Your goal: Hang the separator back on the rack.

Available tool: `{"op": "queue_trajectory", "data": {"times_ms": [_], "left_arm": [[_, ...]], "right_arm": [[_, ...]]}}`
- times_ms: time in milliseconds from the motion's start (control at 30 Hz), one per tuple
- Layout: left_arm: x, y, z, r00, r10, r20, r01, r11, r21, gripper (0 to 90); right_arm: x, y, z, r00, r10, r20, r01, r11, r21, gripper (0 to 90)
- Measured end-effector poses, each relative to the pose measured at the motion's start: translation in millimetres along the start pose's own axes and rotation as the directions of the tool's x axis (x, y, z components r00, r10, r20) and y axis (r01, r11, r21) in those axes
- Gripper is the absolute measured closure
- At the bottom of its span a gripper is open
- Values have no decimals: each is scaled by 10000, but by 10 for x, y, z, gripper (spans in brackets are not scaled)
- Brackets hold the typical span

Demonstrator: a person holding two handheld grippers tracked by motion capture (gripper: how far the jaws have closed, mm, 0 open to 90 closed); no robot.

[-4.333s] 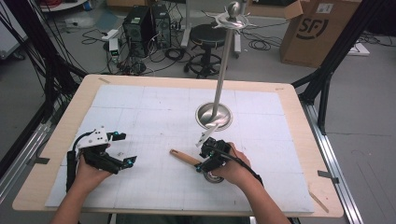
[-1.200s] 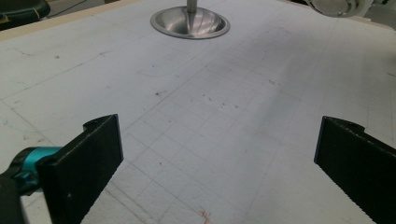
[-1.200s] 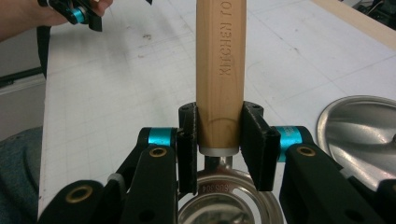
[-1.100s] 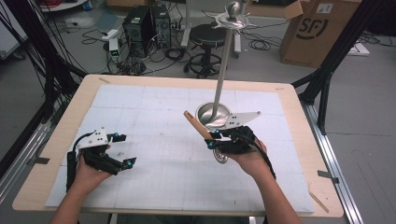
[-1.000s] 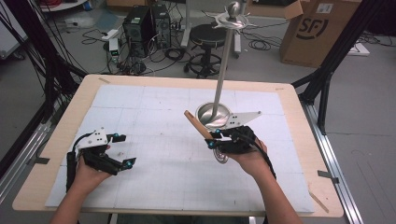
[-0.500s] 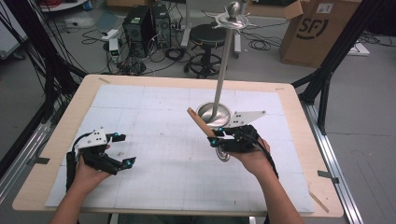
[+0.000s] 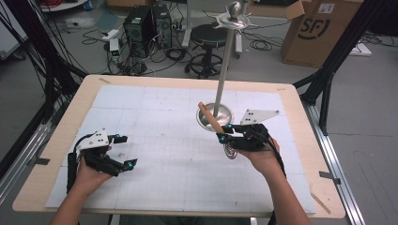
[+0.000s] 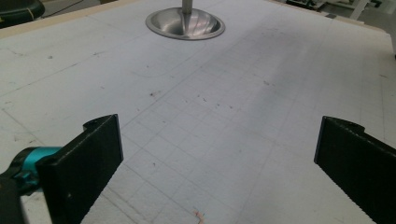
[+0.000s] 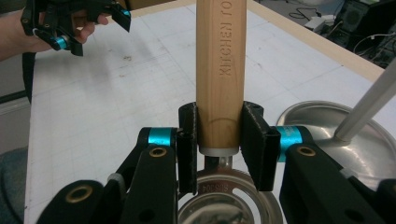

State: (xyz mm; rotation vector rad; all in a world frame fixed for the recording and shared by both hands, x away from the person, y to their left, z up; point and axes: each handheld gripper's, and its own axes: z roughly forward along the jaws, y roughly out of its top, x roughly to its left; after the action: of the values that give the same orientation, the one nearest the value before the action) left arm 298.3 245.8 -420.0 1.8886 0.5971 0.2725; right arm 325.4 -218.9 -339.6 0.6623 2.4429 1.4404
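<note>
I'm pinching the utensil (image 9: 219, 70) with my right gripper (image 9: 219, 144) low on its wooden handle, near the stand (image 7: 215, 117) at 12 o'clock. Grippy wood, heavy steel head dangling. Left gripper (image 7: 105, 159) is idling, spread wide.

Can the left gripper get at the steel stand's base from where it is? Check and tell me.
Probably yes. The left gripper is open, holds nothing, and bare mat lies between it and the stand base. The right gripper, with its wooden-handled utensil, sits off to the side.
</note>
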Motion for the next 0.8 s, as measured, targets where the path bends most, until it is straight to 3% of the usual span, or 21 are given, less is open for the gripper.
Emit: {"op": "queue_trajectory", "data": {"times_ms": [167, 800], "left_arm": [[44, 11, 20, 9997, -240, 40, 241, 9992, -334, 18], [-12, 21, 46, 9998, -134, 111, 136, 9998, -170, 18]], "right_arm": [[-5, 12, -57, 10000, 69, 64, -67, 9995, -294, 686], [-100, 35, -332, 9976, 274, 631, -208, 9945, -1027, 687]]}}
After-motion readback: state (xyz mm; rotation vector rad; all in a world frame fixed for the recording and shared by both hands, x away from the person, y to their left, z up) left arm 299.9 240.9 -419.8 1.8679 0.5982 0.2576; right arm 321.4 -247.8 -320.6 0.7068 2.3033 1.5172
